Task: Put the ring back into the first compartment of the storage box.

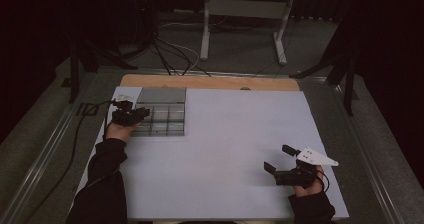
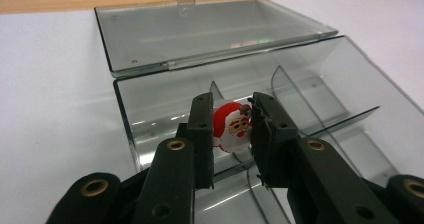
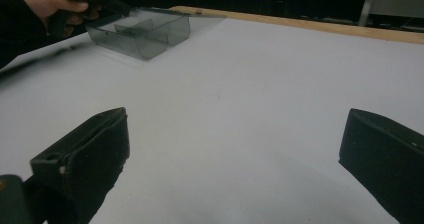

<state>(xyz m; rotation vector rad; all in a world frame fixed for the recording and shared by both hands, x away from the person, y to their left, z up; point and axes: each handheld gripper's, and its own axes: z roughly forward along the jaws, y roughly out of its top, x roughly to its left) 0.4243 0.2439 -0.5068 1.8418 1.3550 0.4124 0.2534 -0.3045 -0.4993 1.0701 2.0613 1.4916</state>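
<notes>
A small red-and-white Santa figure (image 2: 233, 127) sits pinched between the black jaws of my left gripper (image 2: 231, 105). It hangs just over the near left part of a clear grey compartment box (image 2: 150, 101), whose lid (image 2: 200, 29) lies folded back flat. In the high view the box (image 1: 167, 122) is at the table's far left, with the left gripper (image 1: 142, 113) at its left edge. My right gripper (image 1: 278, 157) stands open low over the bare table at the near right, nothing between its jaws. The right gripper view has that gripper (image 3: 235, 134) facing the distant box (image 3: 145, 34).
The white tabletop (image 1: 225, 134) has a wooden strip (image 1: 210, 82) along its far edge. Beyond the table, cables (image 1: 170, 54) and a white metal stand (image 1: 240, 14) are on the dark floor. Thin dividers (image 2: 320, 119) split the box into several compartments.
</notes>
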